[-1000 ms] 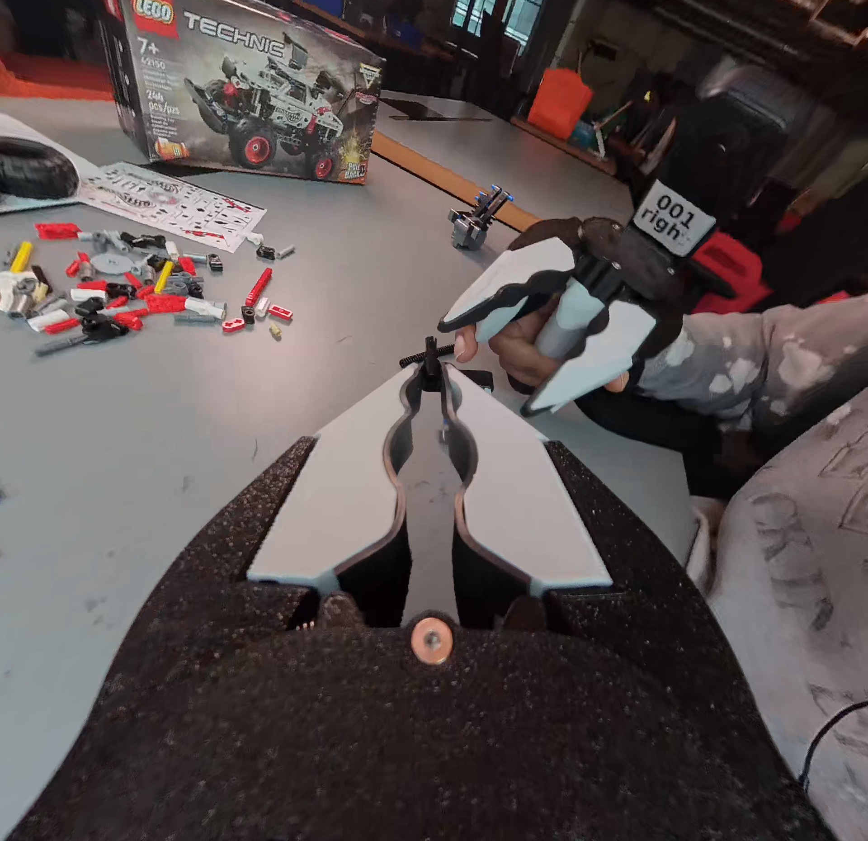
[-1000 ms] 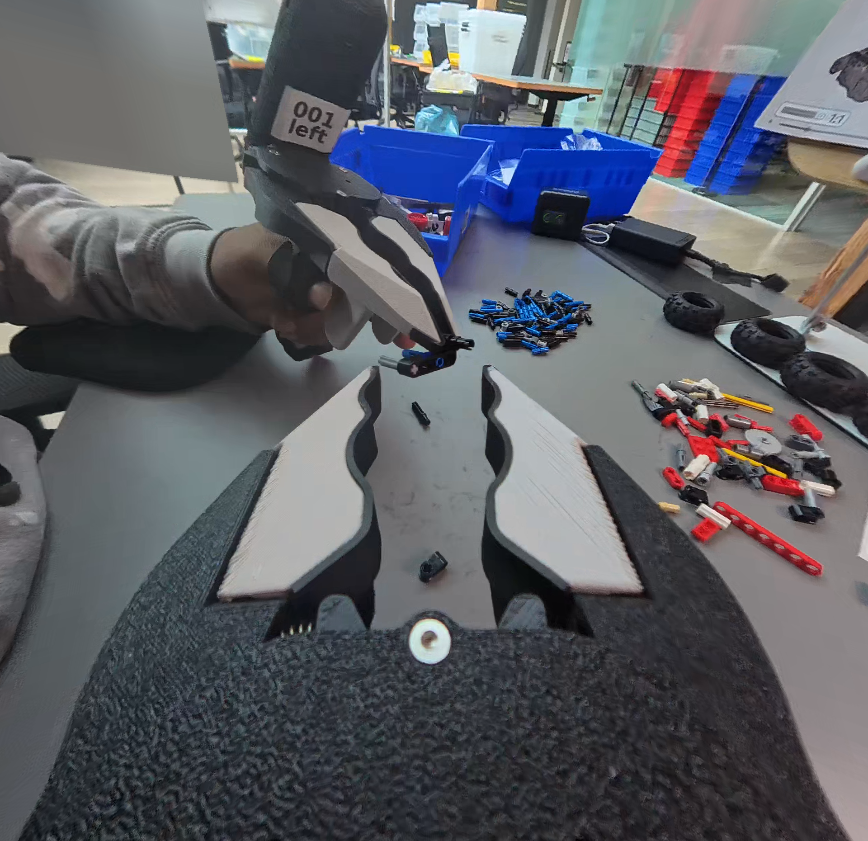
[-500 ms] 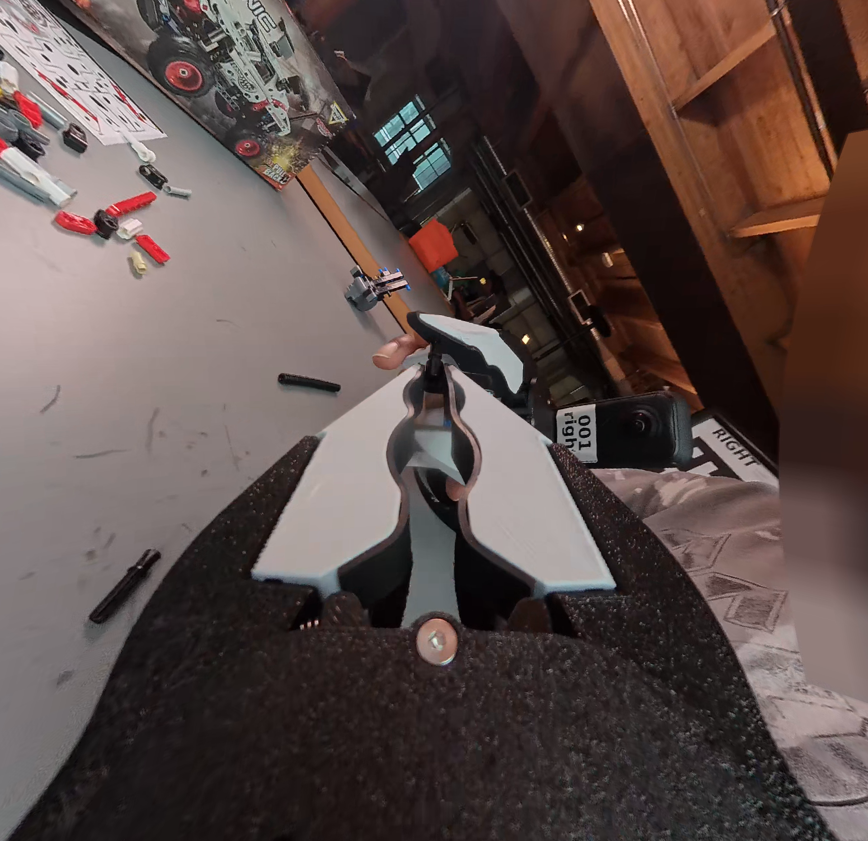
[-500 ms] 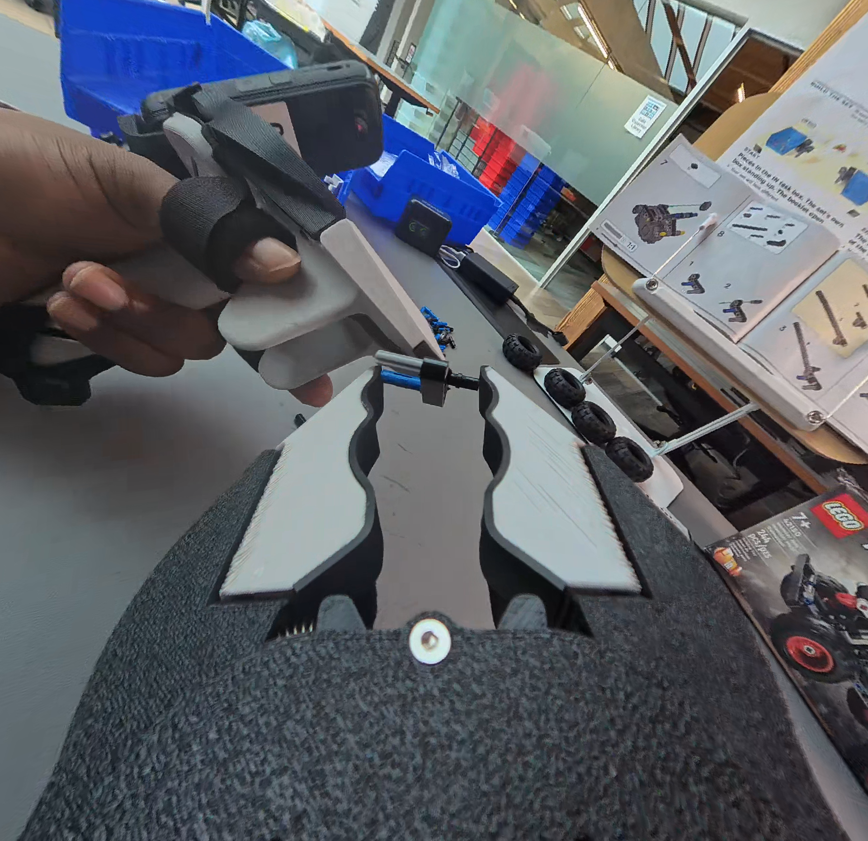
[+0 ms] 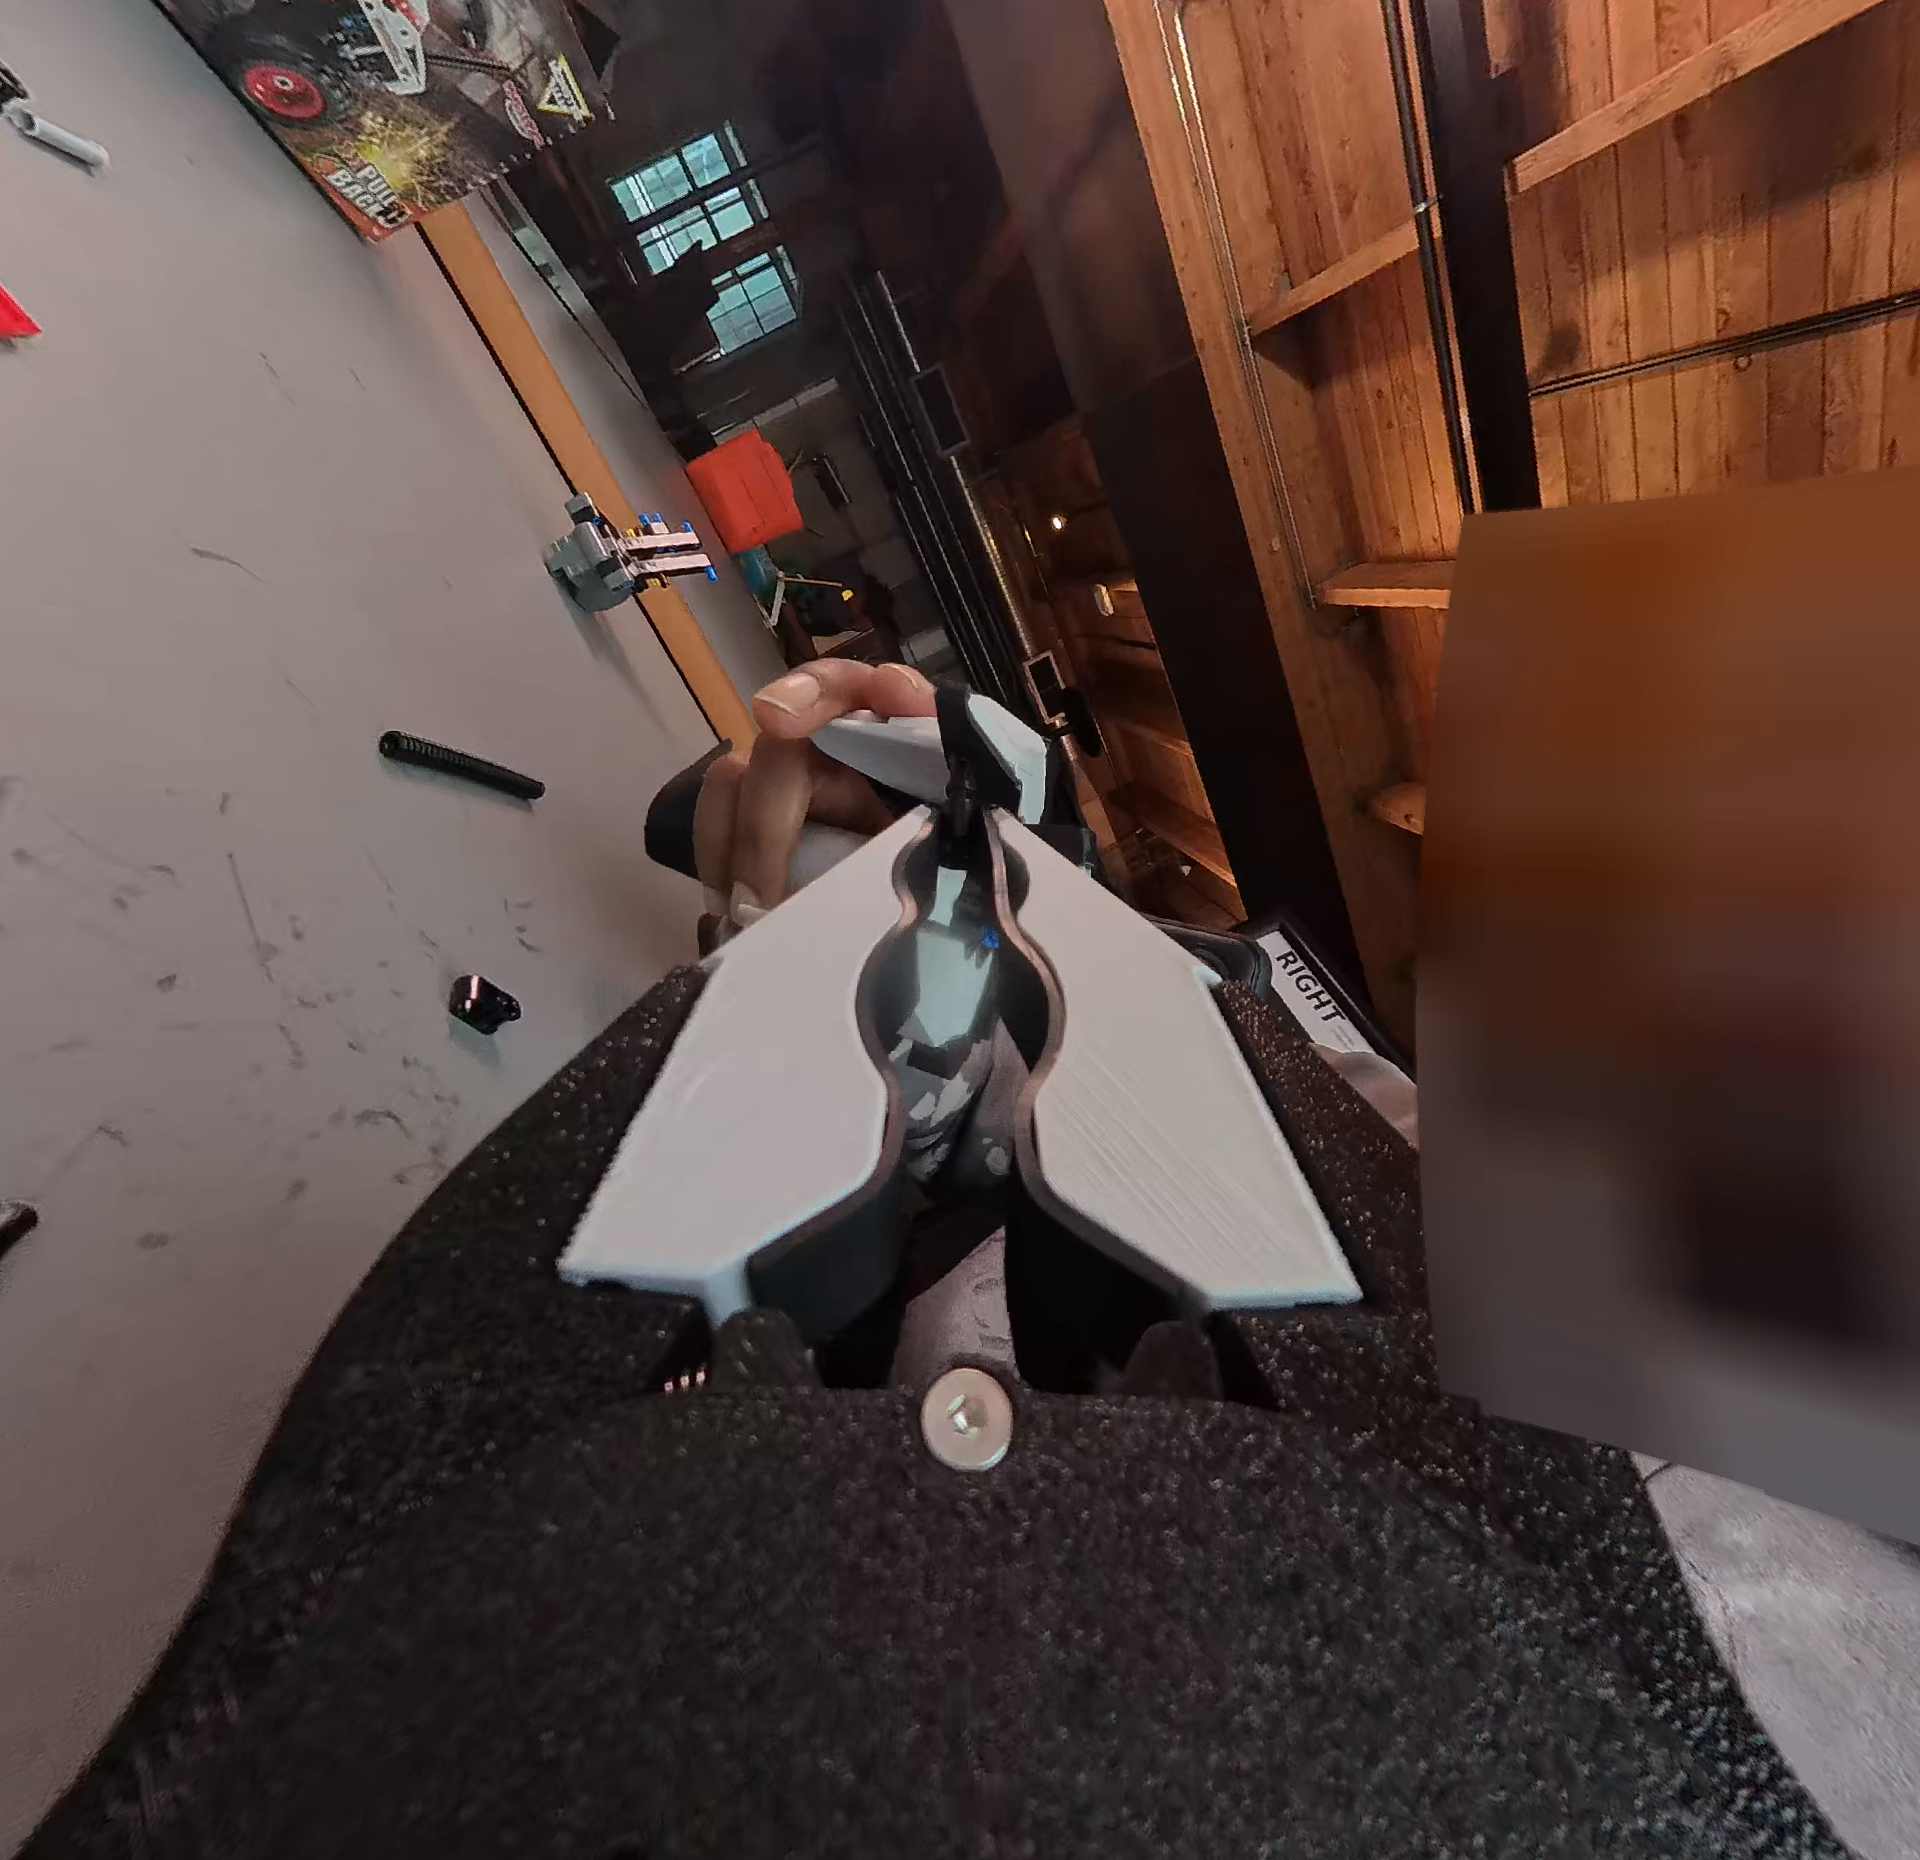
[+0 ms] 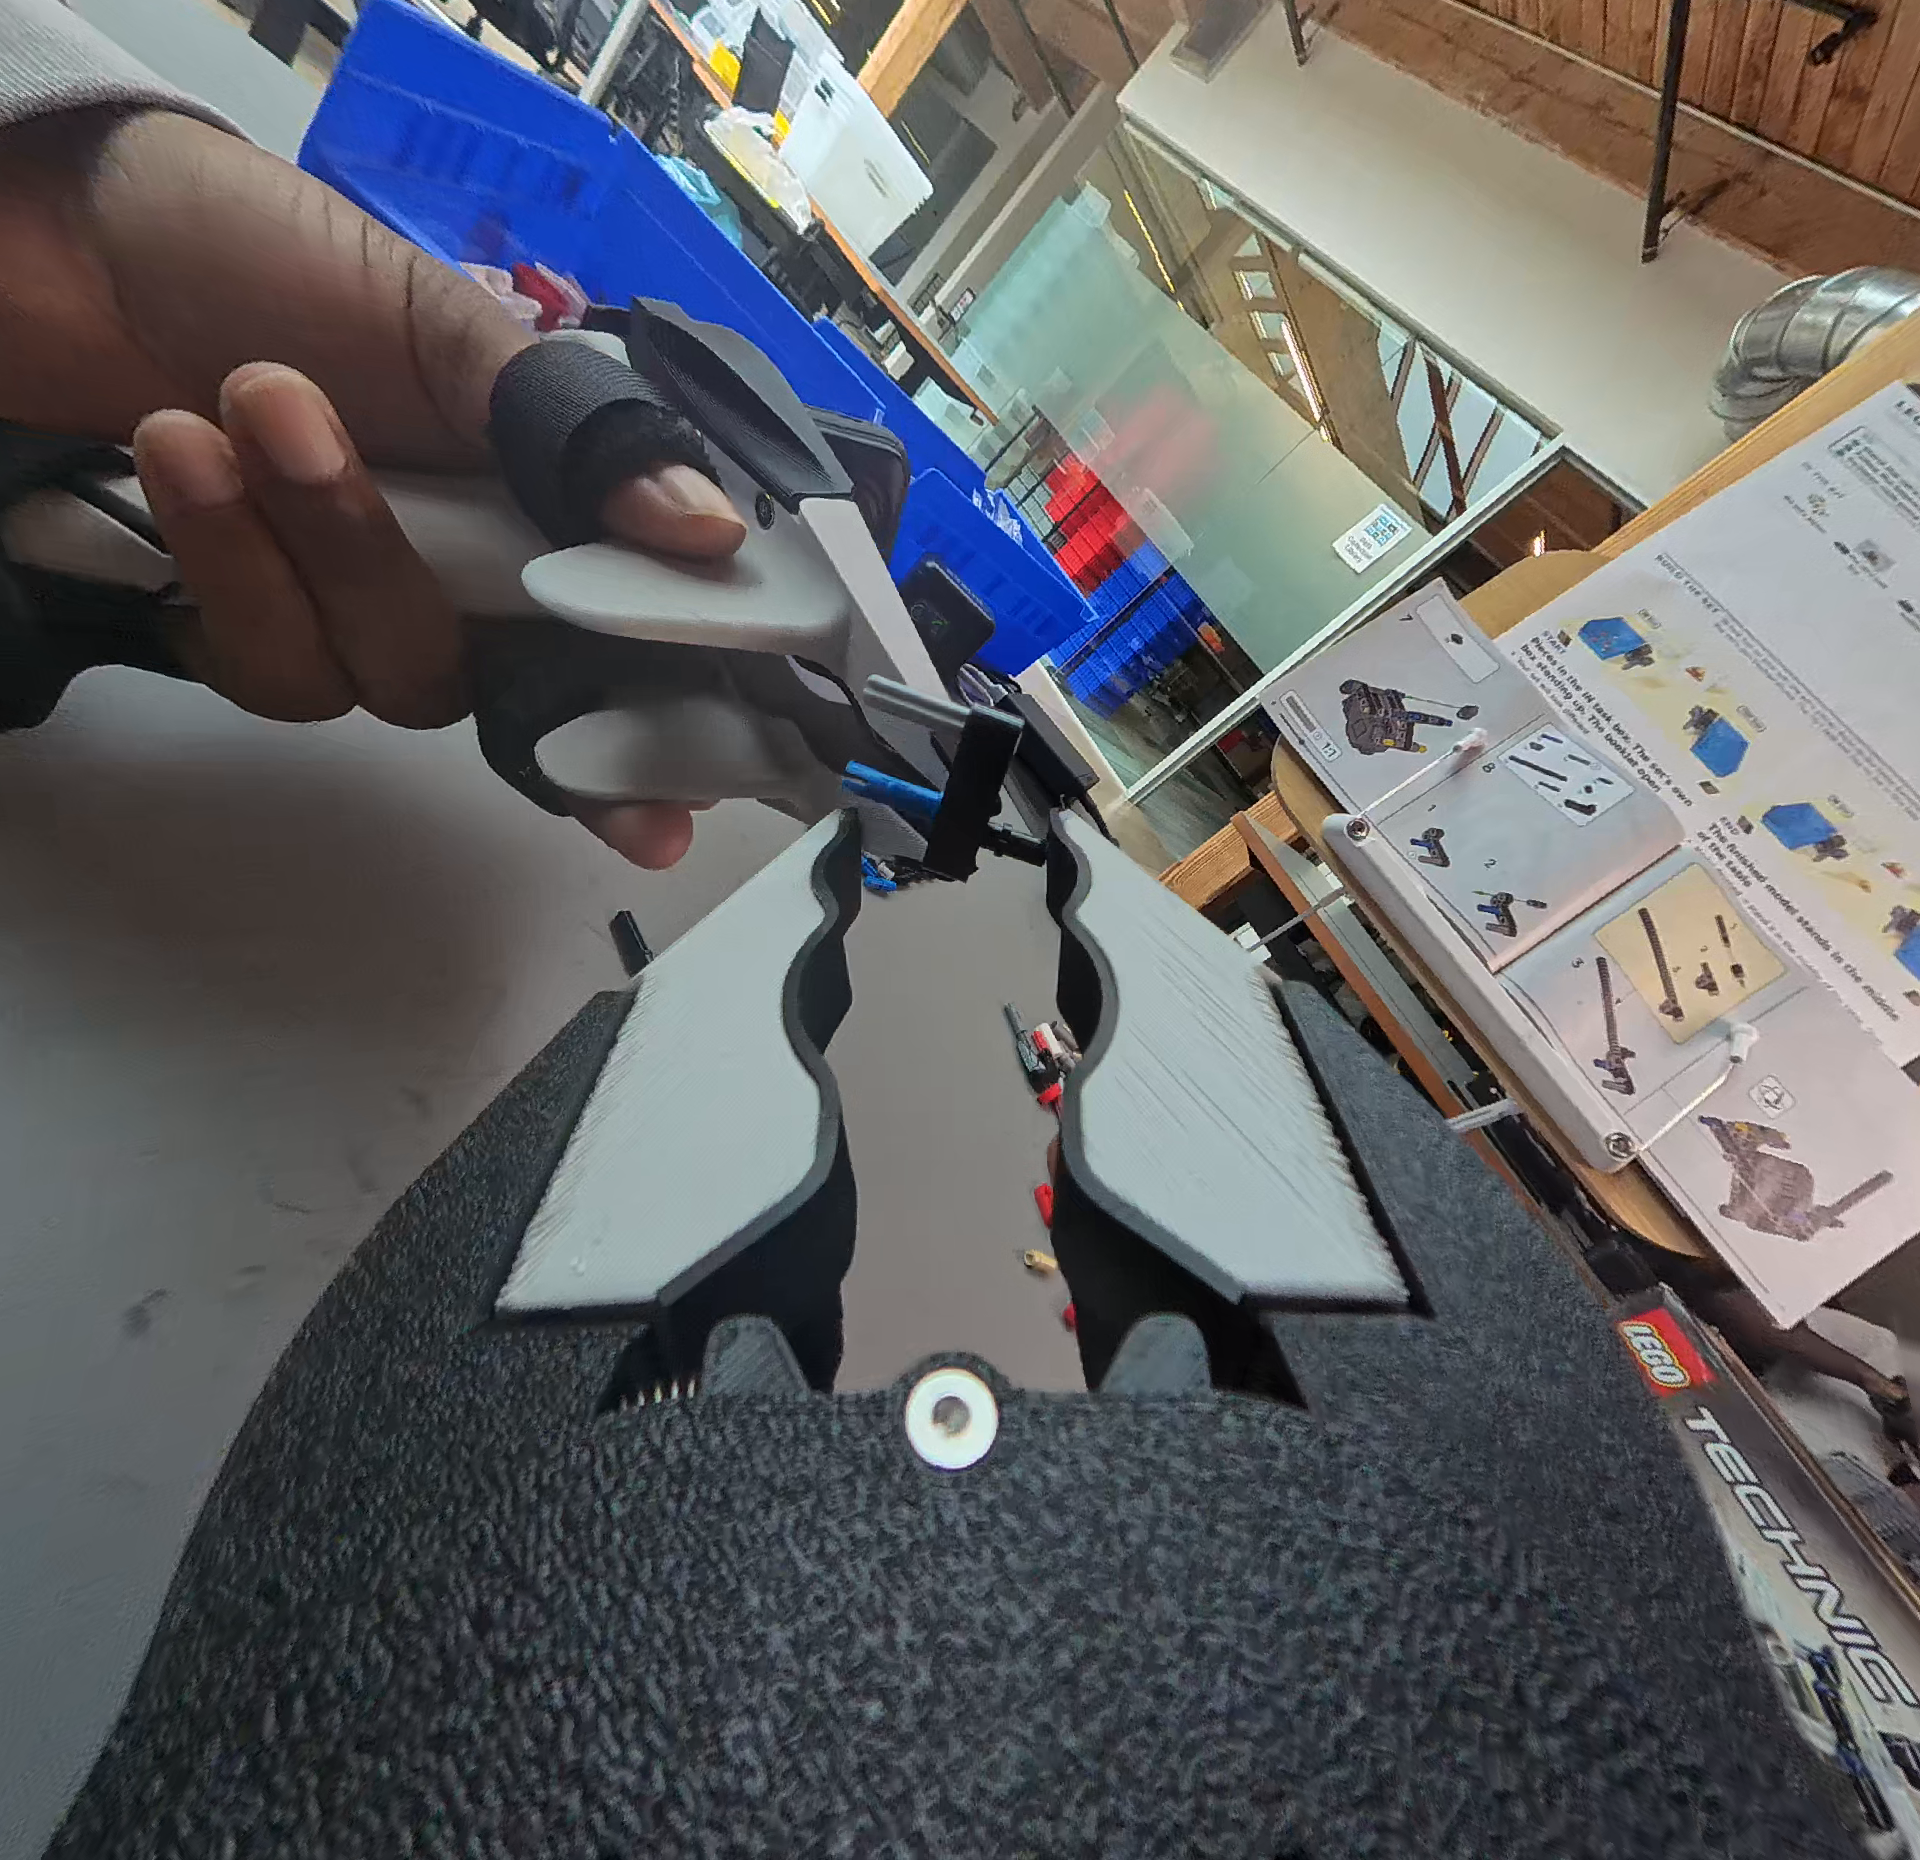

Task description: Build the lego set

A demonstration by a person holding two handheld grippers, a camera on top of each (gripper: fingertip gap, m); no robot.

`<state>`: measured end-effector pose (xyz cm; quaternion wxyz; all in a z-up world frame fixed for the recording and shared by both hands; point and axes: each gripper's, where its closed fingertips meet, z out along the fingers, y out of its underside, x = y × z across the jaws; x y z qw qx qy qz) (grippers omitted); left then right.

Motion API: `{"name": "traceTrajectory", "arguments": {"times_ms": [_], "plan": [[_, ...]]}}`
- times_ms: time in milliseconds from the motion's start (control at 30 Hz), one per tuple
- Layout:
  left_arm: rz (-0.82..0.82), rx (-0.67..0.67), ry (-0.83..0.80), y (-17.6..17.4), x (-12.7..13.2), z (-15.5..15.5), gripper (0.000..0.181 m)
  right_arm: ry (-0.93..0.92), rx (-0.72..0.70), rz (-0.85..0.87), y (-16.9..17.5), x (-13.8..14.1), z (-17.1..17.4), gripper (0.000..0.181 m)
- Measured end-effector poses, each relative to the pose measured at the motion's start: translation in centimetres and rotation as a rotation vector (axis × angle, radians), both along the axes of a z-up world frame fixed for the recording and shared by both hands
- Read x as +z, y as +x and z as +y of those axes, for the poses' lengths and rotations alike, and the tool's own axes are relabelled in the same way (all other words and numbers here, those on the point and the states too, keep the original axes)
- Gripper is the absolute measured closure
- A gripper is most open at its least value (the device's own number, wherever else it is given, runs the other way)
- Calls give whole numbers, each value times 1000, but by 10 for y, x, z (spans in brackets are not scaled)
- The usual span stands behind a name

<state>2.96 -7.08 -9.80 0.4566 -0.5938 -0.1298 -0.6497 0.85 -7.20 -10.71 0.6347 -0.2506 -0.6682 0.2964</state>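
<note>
In the left wrist view my left gripper [image 5: 956, 825] is shut on a small Lego assembly [image 5: 954, 802], held up above the grey table [image 5: 260, 563]. The right wrist view shows this assembly [image 6: 975, 784] as a black connector with a grey pin and a blue pin. My right gripper [image 6: 953, 842] is open, its fingertips on either side of the assembly's black stub, tip to tip with the left gripper [image 6: 883, 667]. In the left wrist view the right gripper [image 5: 935, 745] shows just beyond my tips, held by a hand.
A black axle [image 5: 459, 766] and a small black connector [image 5: 484, 1006] lie on the table. A grey sub-assembly [image 5: 613, 563] stands farther off. The Lego box [image 6: 1787, 1561], an open instruction booklet [image 6: 1558, 823] and blue bins [image 6: 499, 179] are around. Less than 4 cm separates the two grippers' tips. The small black connector [image 5: 484, 1006] sits 11 cm or so from the ends of my right fingers.
Both grippers have lifted off the table and tilted. They have closed in tip to tip, and the assembly's black stub now sits between the right gripper's open fingertips.
</note>
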Motion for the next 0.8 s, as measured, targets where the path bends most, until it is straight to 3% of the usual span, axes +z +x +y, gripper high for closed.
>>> {"name": "traceTrajectory", "arguments": {"times_ms": [400, 600, 800], "plan": [[-74, -72, 10, 5, 1, -4, 176, 67, 28, -10, 6, 1, -6, 152], [-78, -45, -5, 1, -3, -1, 176, 85, 10, -23, 6, -2, -5, 162], [-69, -20, -8, -3, -5, 1, 176, 66, -36, -20, 2, -3, -4, 160]]}}
